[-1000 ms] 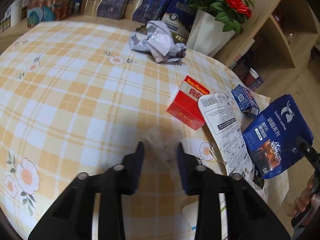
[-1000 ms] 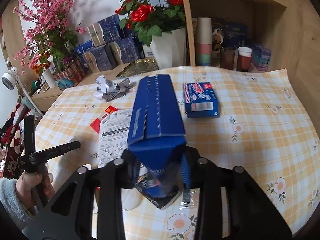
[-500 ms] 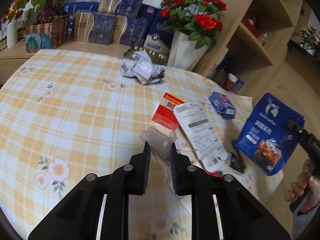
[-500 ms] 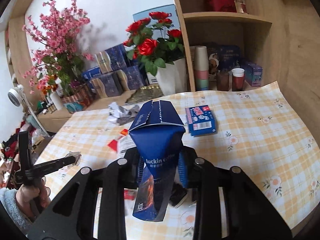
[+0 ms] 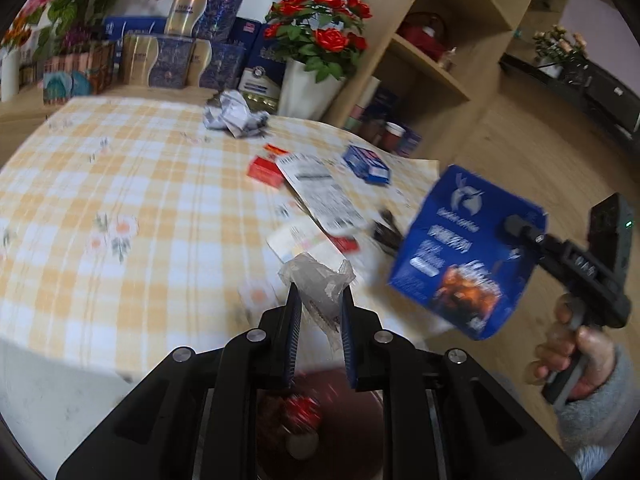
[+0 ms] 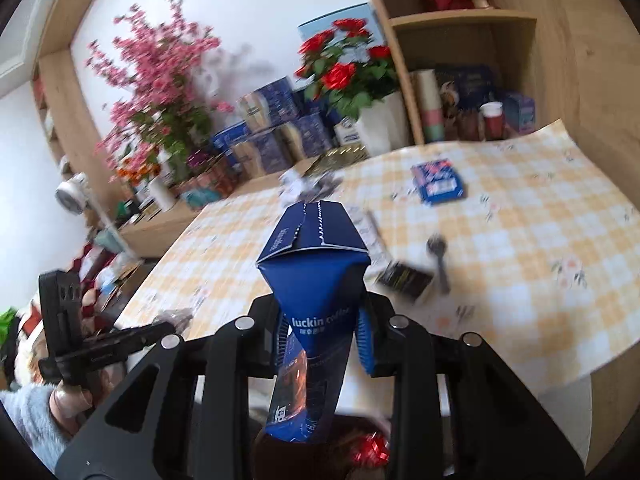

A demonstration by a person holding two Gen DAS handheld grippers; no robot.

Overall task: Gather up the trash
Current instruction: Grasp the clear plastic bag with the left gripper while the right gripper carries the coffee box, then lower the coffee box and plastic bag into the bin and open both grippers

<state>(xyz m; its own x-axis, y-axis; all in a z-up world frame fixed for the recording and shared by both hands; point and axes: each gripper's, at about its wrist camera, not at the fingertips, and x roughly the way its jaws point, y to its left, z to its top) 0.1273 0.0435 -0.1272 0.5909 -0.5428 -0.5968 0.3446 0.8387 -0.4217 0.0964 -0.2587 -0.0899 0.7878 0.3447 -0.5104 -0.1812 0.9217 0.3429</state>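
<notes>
On the table [image 5: 120, 184], crumpled paper [image 5: 234, 118] lies behind the receipt [image 5: 320, 192], a small box [image 5: 367, 160] to its right.

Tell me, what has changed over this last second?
The left gripper closed on the crumpled clear plastic wrapper and lifted it off the checked tablecloth. The right gripper carried the blue coffee pouch up and back off it too. The small blue box and crumpled paper stayed.

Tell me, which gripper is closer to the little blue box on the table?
Right. The right gripper, clamping the blue coffee bag, hangs off the table edge on the small blue box side. The left gripper, pinching clear plastic, sits farther over.
</notes>
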